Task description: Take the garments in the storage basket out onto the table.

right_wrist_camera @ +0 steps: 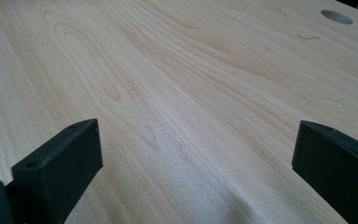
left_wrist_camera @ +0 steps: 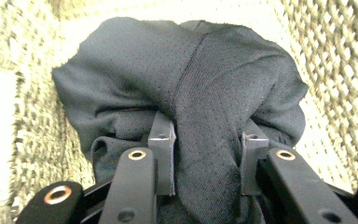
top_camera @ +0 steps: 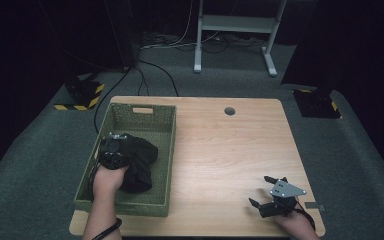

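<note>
We had the left gripper point(left_wrist_camera: 207, 154) clamped on a thick fold of the black cloth point(top_camera: 137, 162), its jaws pinching the fabric between them in the left gripper view. The cloth sat bunched inside the green basket point(top_camera: 165, 127) at the left side of the table point(top_camera: 230, 150), toward the basket's near half, and most of it lay just ahead of the jaws, mounded up and forward from the grip. The bundle ran roughly along the basket's length, from the near wall toward the handle end. Our right gripper point(top_camera: 266, 192) rested at the near right edge of the table, well apart from the basket, with its jaws spread wide and nothing between them but bare wood. The left hand point(top_camera: 107, 180) was therefore plainly the nearer one, already on the cloth. We judged that the next move turned on lifting straight up, since the basket's walls closed the cloth in on every side.
</note>
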A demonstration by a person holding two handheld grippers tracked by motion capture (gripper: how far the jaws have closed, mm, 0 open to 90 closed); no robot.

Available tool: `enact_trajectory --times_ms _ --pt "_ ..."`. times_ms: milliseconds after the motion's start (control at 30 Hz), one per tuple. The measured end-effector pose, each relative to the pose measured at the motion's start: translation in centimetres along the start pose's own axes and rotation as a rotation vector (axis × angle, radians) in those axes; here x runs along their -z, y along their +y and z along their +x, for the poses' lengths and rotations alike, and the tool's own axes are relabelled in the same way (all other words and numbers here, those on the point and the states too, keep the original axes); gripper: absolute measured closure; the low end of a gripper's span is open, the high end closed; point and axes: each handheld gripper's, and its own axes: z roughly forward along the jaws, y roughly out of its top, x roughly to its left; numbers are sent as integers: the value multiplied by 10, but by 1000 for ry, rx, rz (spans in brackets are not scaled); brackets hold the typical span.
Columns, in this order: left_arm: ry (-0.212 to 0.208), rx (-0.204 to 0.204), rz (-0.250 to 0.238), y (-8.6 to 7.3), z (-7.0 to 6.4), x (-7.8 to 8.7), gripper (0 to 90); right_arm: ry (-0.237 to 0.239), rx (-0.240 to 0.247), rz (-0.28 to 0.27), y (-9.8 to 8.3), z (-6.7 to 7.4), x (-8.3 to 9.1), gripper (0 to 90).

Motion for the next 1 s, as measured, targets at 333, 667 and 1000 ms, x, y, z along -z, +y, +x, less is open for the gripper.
enact_trajectory --times_ms 333,667,1000 --pt "1 8 -108 -7 -1 19 663 -1 2 1 0 0 0 12" --pt "-16 9 -203 -12 -10 33 663 -3 3 2 0 1 0 12" --pt "-22 3 -293 -17 -23 39 663 -5 5 1 0 1 0 12"
